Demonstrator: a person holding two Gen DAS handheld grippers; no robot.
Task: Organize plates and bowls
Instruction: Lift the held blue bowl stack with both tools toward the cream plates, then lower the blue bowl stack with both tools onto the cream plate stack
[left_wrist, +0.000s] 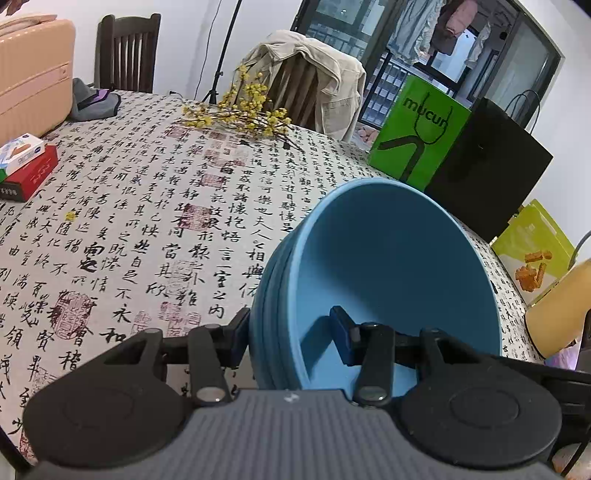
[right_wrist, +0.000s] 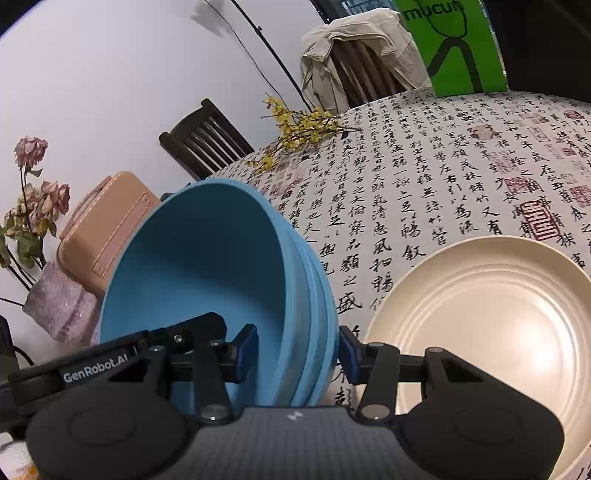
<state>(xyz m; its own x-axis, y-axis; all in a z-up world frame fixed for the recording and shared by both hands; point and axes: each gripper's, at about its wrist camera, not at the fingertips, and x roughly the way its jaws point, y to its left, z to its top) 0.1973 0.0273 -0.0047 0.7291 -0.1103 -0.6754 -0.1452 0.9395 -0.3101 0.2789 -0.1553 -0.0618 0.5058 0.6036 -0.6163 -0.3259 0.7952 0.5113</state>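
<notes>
Both claws grasp one stack of blue bowls by opposite rims, the left gripper and right gripper each clamping a wall, with a cream plate lying just right of the right claw on the calligraphy tablecloth.

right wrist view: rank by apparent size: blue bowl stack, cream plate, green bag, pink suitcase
1-2. blue bowl stack and cream plate: look alike, both near the camera, plate cropped
3. pink suitcase
4. green bag, far and cropped
</notes>
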